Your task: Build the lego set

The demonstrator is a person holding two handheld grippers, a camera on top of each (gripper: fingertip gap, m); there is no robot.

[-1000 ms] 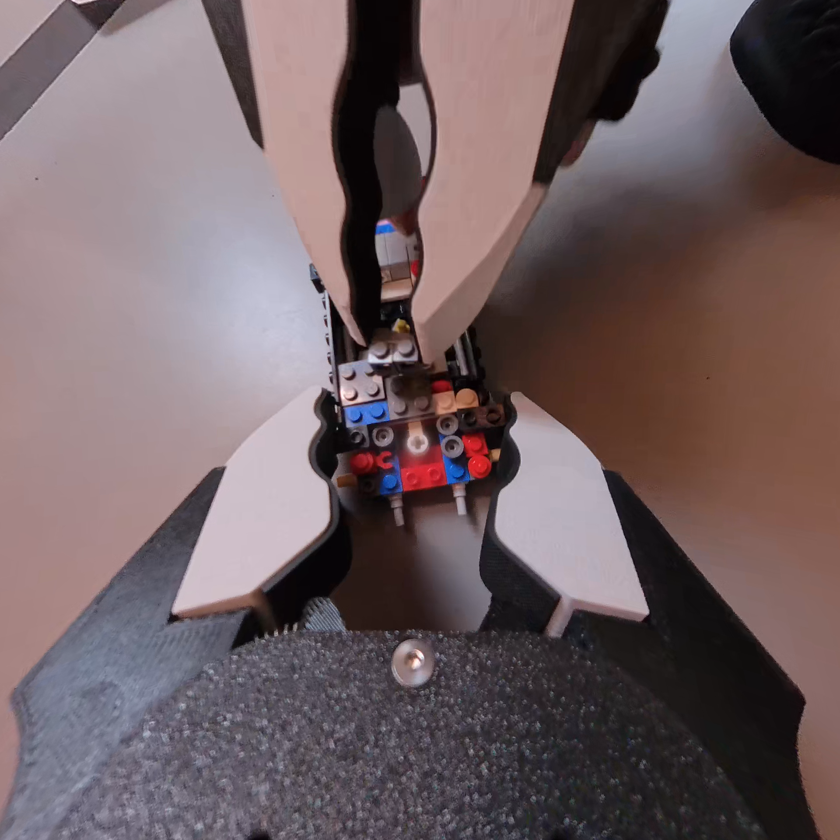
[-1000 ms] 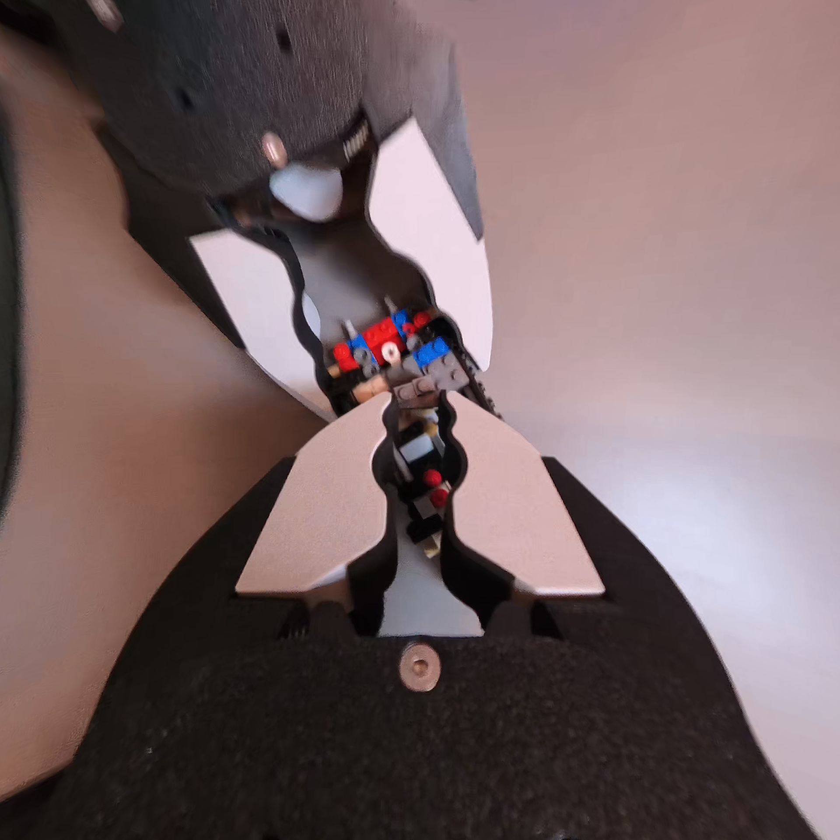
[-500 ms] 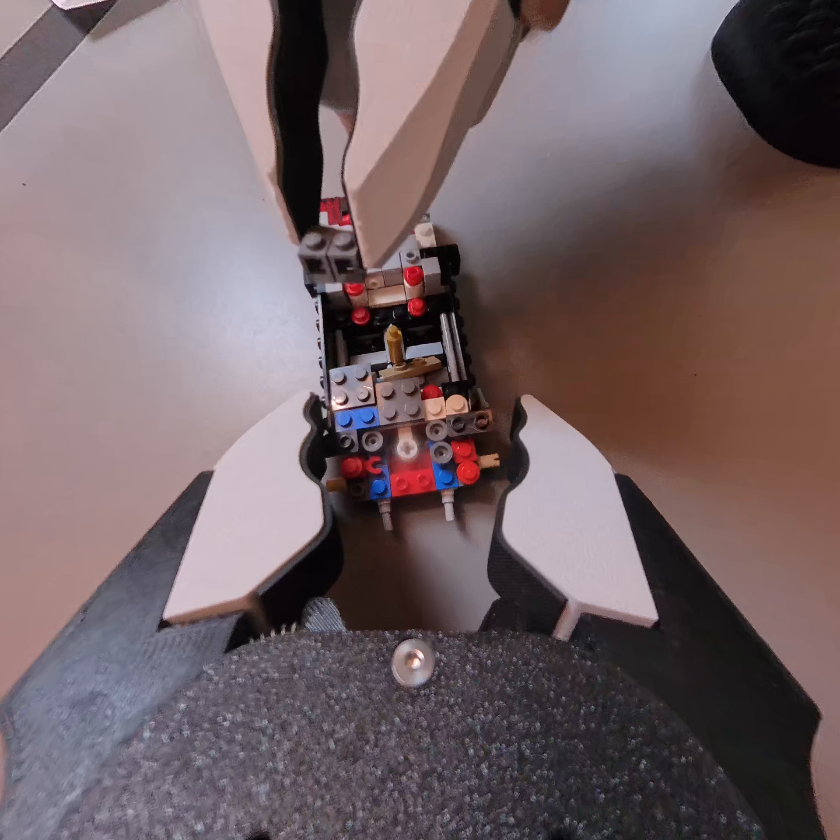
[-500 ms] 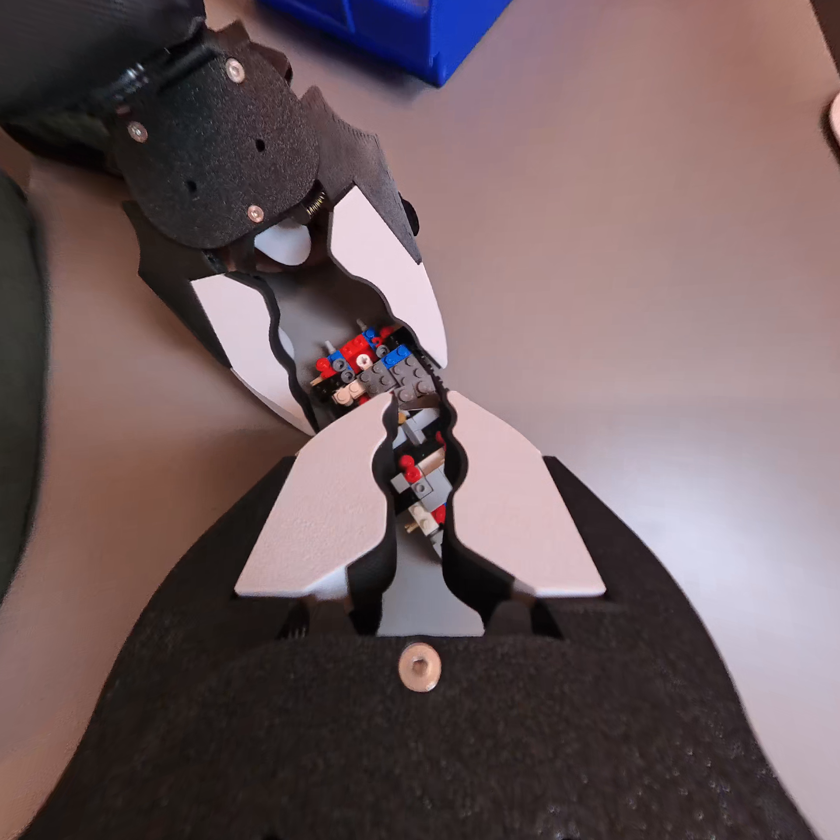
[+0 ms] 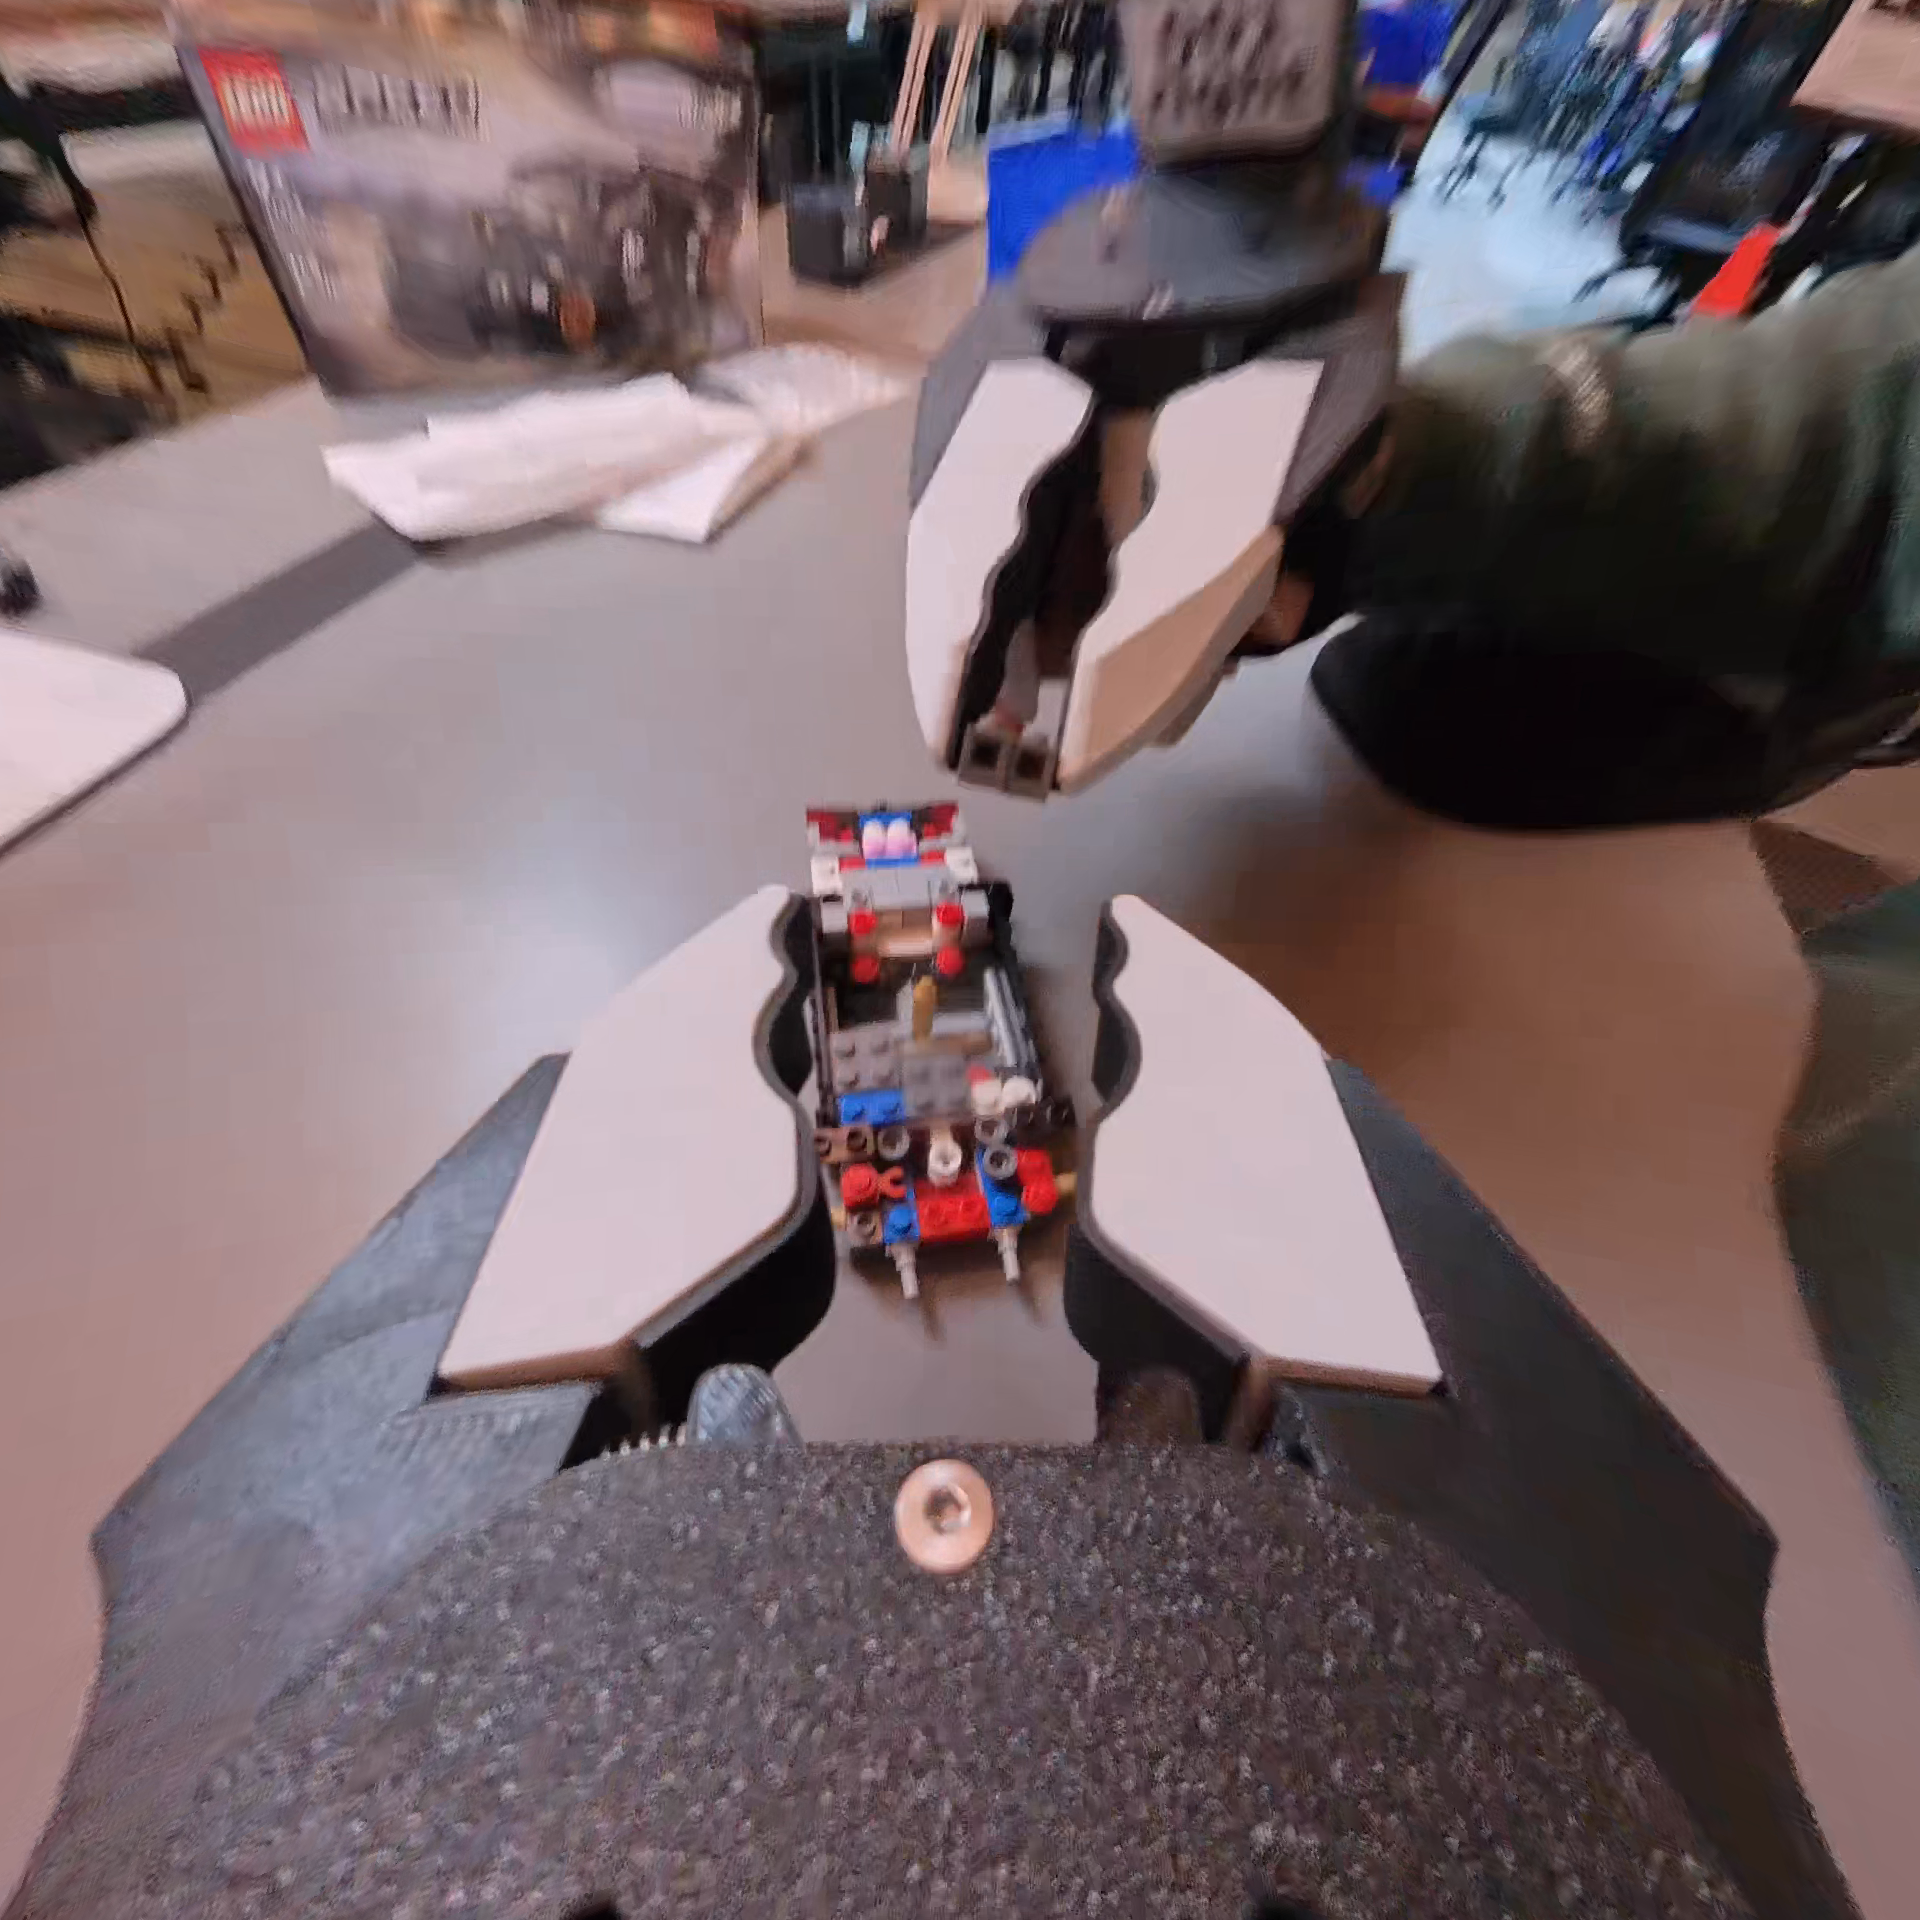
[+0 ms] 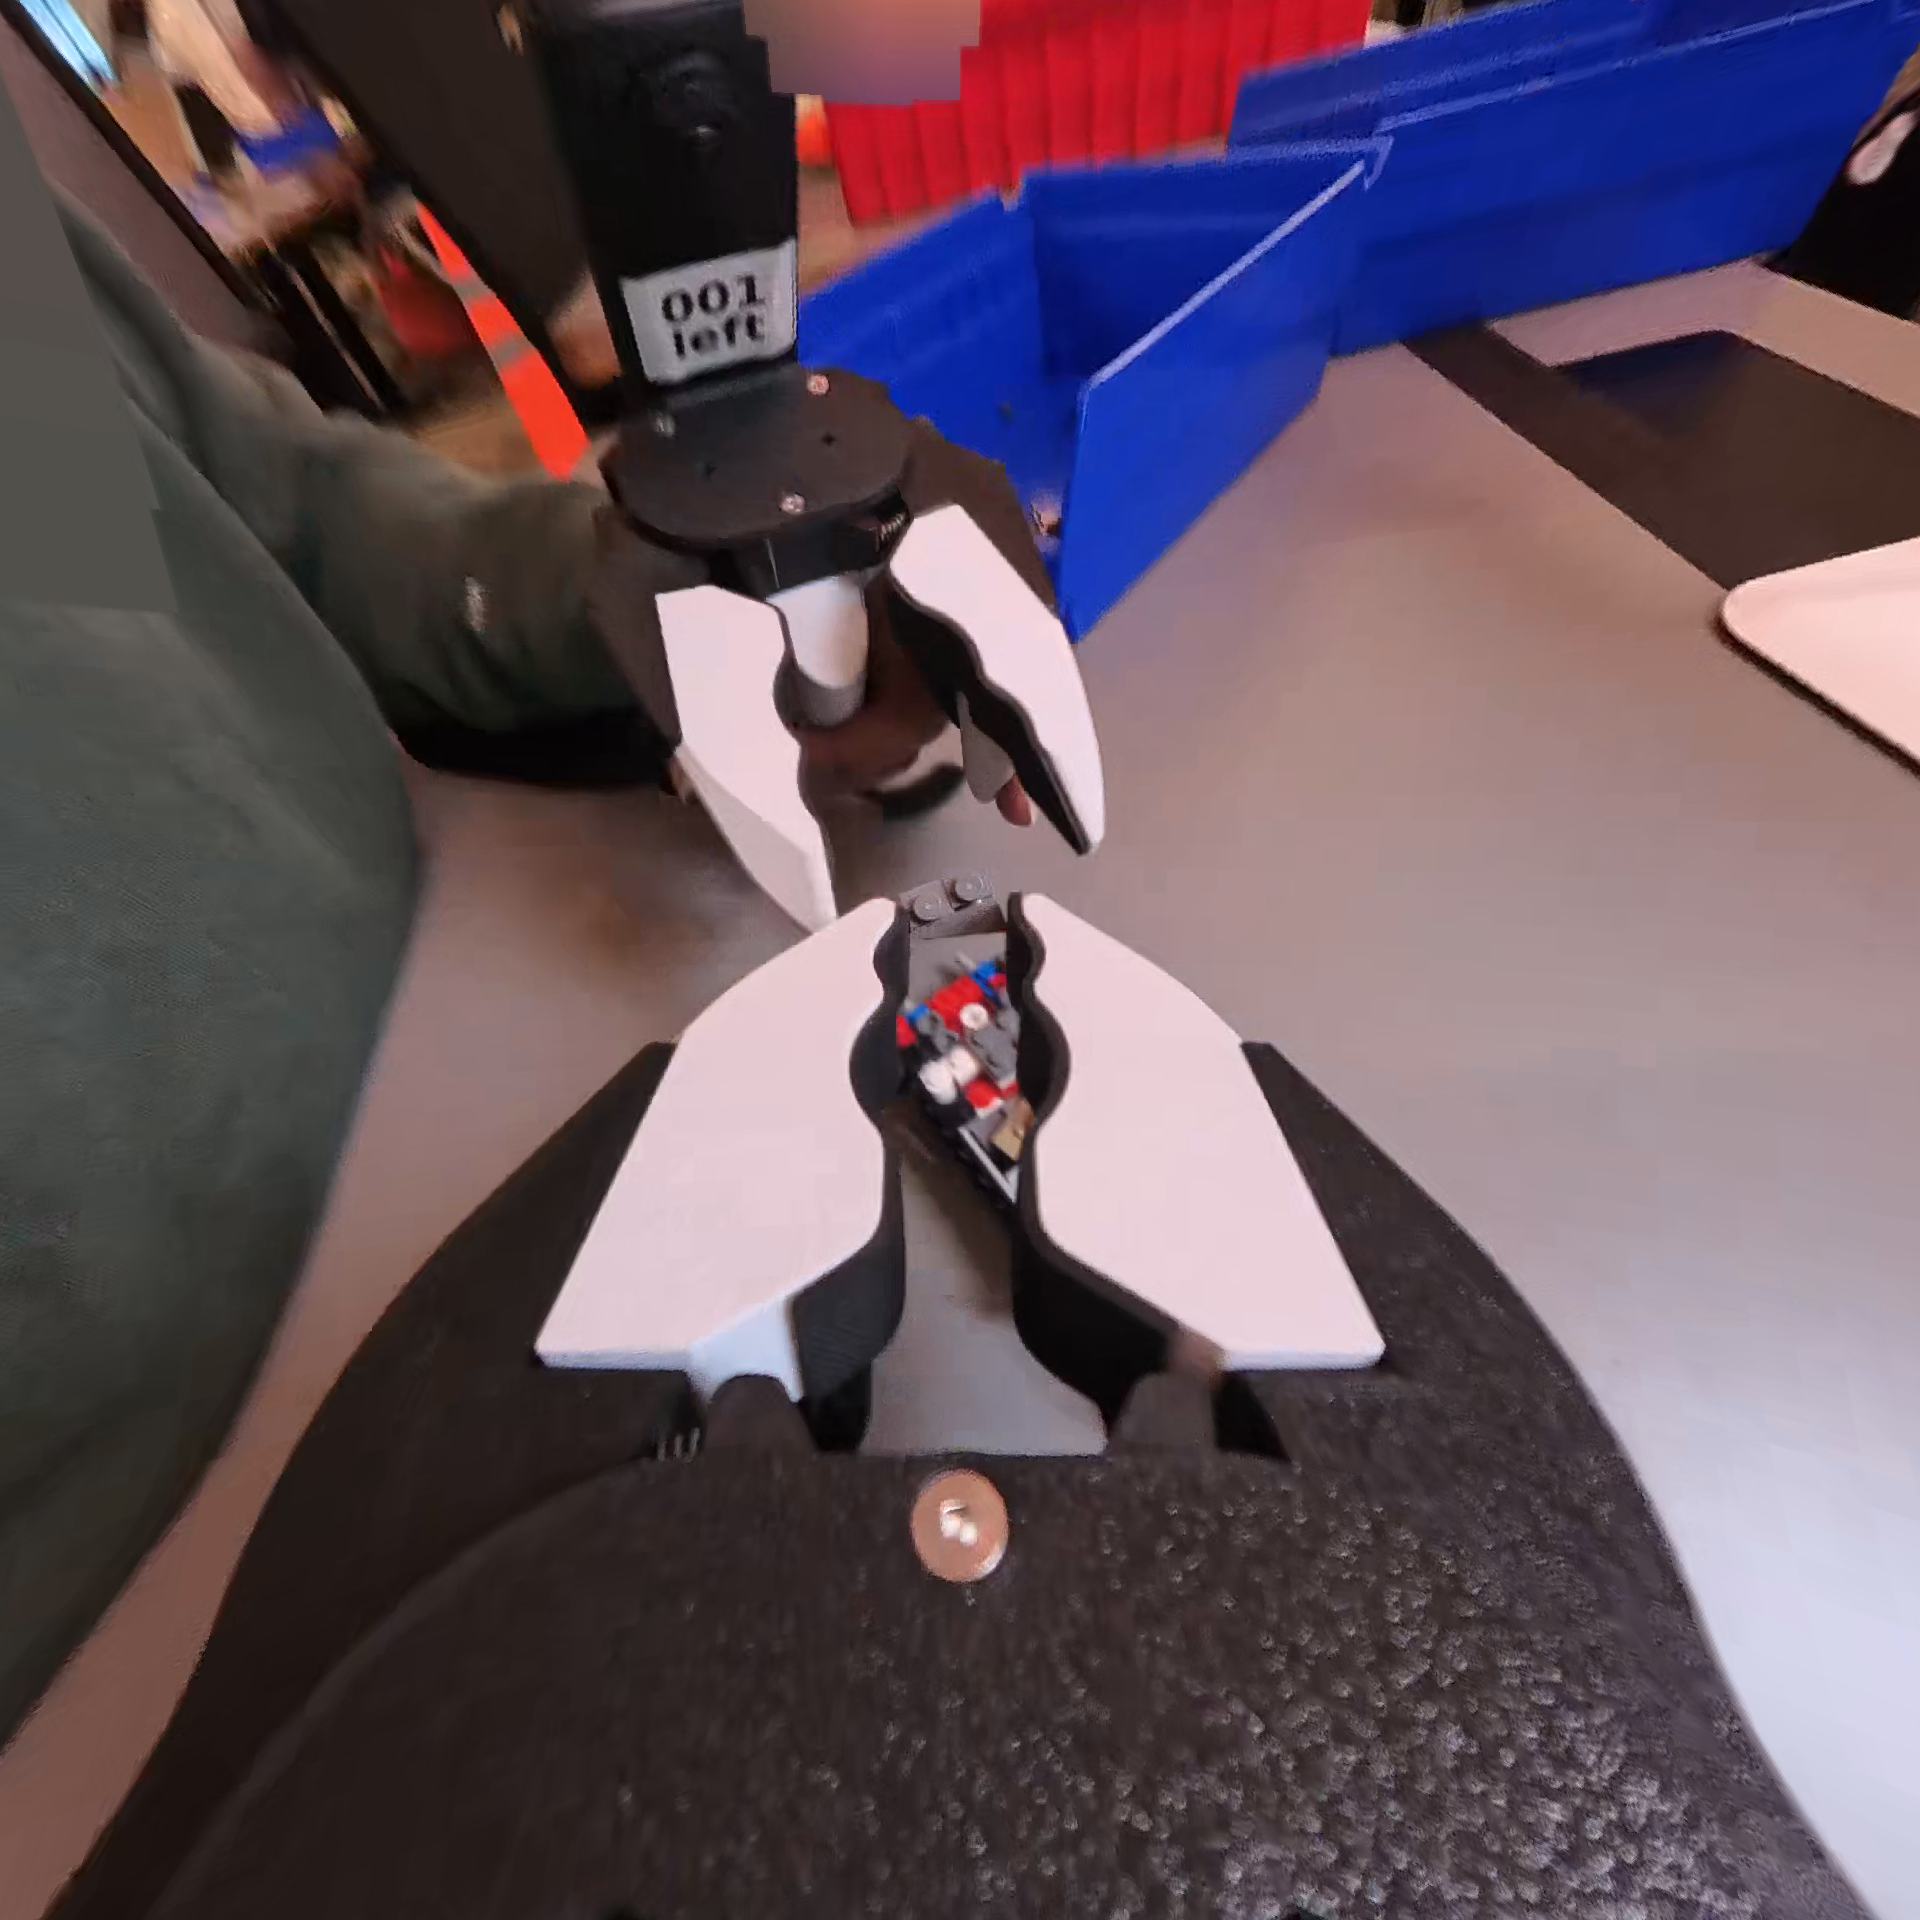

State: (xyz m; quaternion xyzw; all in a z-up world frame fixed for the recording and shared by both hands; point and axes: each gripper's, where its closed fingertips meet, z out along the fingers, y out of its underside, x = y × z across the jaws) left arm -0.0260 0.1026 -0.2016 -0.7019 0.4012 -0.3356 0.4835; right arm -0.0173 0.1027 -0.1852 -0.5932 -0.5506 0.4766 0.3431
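A small, partly built lego model (image 5: 935, 1070) of grey, black, red and blue pieces lies on the grey table. My left gripper (image 5: 948, 909) is open, with its white fingers on either side of the model and a narrow gap on each side. My right gripper (image 5: 1006, 767) hangs above the model's far end, shut on a small dark grey two-stud brick (image 5: 995, 764). In the right wrist view the brick (image 6: 951, 902) sits at the tips of the right gripper (image 6: 954, 914), and the model (image 6: 966, 1049) shows through the finger gap. The open left gripper (image 6: 951, 878) points down just beyond.
A lego box (image 5: 468, 197) stands at the back left with white paper bags and a booklet (image 5: 582, 457) in front of it. Blue bins (image 6: 1195, 343) stand behind the left gripper. A white tray (image 6: 1849, 644) lies at the right edge. A green sleeve (image 5: 1610, 499) reaches in from the right. My left and right fingertips are right by each other.
My right gripper has lifted up and back from the model, still holding the grey brick. Both views have tilted up, so the room now shows. The left gripper stays open around the model.
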